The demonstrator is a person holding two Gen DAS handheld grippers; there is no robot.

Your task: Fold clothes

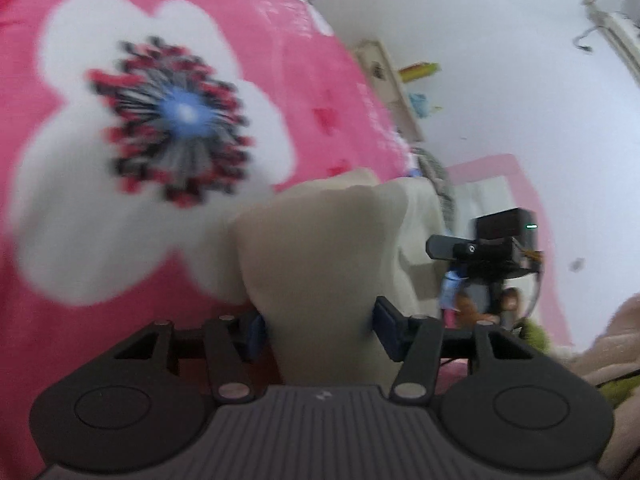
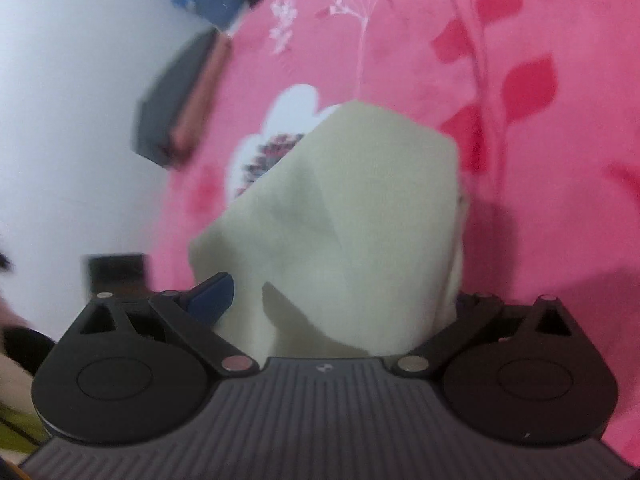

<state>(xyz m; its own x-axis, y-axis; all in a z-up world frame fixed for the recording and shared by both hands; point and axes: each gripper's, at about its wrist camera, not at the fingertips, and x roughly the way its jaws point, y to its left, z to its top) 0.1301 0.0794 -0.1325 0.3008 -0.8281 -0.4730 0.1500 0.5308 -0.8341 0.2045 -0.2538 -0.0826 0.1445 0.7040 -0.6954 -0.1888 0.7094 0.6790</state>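
Left tongs [image 1: 318,330] clamp a bunched fold of a cream garment [image 1: 320,264], the blue pads [image 1: 256,336] pressed into the cloth on either side; right tongs [image 2: 340,304] grip another part of the same cream garment [image 2: 352,216], one blue pad [image 2: 212,294] showing at the cloth's edge and the other buried behind it. Both pairs stand narrowed on fabric, neither gaping.

From each grip the cloth runs straight ahead, away from the camera, rising in a slack hump that ends in a soft peak. It appears to hang lifted between the two tongs above a pink floral bedspread [image 1: 48,320], whose large white flower with a dark, blue-centred heart [image 1: 180,120] lies just beyond the garment in both views. How much of the cloth touches the bed cannot be told.

In the left view the other handheld unit [image 1: 492,248] shows to the right of the garment, so the two grips sit close side by side on one edge, neither hand clearly nearer. The garment's long axis seems to run forward from that held edge, so the next fold likely turns on carrying the edge forward over the rest.

Beyond the bed are a white wall [image 1: 520,80] and blurred books or boxes [image 2: 180,100].
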